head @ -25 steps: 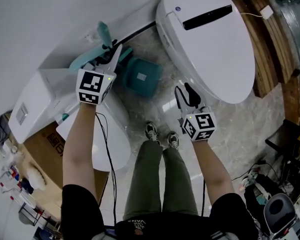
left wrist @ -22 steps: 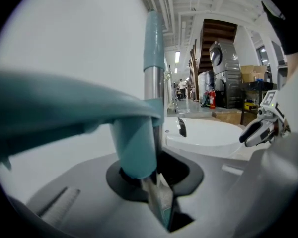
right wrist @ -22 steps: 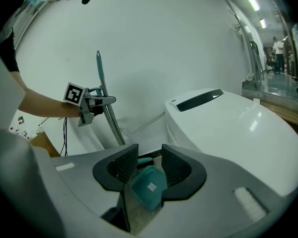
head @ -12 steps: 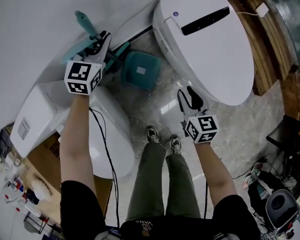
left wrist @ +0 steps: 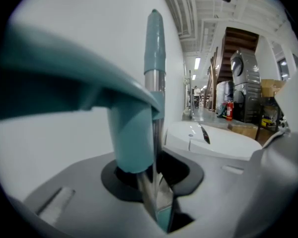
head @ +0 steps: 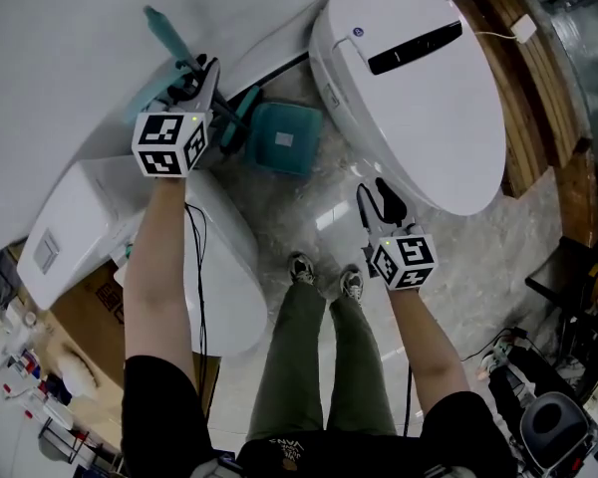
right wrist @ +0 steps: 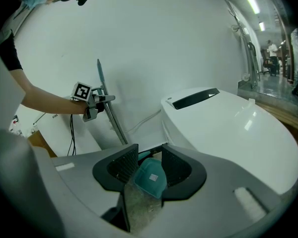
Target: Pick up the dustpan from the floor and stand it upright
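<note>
The left gripper (left wrist: 156,181) is clamped on the dustpan handle (left wrist: 154,90). Its dark fingers (left wrist: 114,176) are closed against the thin metal pole low in the frame. The pole runs up almost vertically and ends in a teal grip (left wrist: 154,41). Just left of the pole, a thick teal plastic tube (left wrist: 131,138) comes down towards the fingers. It widens above into a broad, blurred teal shape that reaches the left edge. A plain white wall (left wrist: 84,14) is behind them. To the right lies a white toilet (left wrist: 213,142) with a dark strip on its lid. Beyond it is a long hall with ceiling lights (left wrist: 197,63), a red fire extinguisher (left wrist: 228,110) and a cardboard box (left wrist: 272,87).
</note>
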`<state>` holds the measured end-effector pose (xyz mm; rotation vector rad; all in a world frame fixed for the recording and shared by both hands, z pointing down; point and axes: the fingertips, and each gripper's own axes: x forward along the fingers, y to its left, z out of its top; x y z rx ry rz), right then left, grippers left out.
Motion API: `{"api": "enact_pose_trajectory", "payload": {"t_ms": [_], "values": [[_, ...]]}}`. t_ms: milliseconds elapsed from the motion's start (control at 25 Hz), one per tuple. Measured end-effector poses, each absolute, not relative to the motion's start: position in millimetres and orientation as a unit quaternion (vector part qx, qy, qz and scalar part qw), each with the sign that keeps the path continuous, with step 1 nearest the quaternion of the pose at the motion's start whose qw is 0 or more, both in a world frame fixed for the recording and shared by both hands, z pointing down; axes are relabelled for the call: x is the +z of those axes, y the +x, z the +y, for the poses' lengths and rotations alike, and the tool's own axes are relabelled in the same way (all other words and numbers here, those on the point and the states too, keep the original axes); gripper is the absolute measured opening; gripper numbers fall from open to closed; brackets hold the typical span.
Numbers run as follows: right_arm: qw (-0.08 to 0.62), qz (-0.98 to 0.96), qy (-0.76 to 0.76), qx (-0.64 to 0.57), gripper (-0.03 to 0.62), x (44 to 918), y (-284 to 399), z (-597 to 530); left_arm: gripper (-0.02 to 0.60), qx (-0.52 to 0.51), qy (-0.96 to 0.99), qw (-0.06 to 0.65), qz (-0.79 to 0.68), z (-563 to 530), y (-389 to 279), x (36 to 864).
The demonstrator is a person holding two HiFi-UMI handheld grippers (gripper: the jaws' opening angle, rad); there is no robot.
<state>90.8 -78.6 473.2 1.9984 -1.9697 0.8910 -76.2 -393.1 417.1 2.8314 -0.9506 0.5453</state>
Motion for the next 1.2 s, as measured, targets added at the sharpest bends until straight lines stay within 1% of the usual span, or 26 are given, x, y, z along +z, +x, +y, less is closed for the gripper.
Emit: {"api": "enact_pose_trajectory", "payload": {"t_ms": [240, 280, 360, 440, 560, 680, 1200], "values": [[0.093, -0.675, 0.668, 0.299, 0.126, 469, 87, -90, 0.112, 0.217, 0.910, 0.095, -0.340, -390, -98, 445], [0.093, -0.677, 0.666, 0.299, 0.126, 469, 88, -92, 0.124, 0.221, 0.907, 0.103, -0.344, -389, -99, 448], [0.095, -0.680, 0.662, 0.299, 0.126, 469, 91, -96, 0.175, 0.230, 0.901, 0.120, -0.347, -387, -100, 453], [0.096, -0.684, 0.657, 0.301, 0.126, 469, 93, -101, 0.182, 0.239, 0.896, 0.132, -0.349, -384, -100, 458], [0.096, -0.694, 0.647, 0.302, 0.126, 467, 94, -111, 0.241, 0.251, 0.886, 0.148, -0.360, -381, -103, 464], [0.098, -0.704, 0.635, 0.302, 0.126, 464, 96, -122, 0.267, 0.263, 0.873, 0.170, -0.374, -377, -108, 471], [0.120, -0.743, 0.586, 0.299, 0.126, 461, 105, -158, 0.305, 0.300, 0.808, 0.234, -0.450, -371, -152, 499]]}}
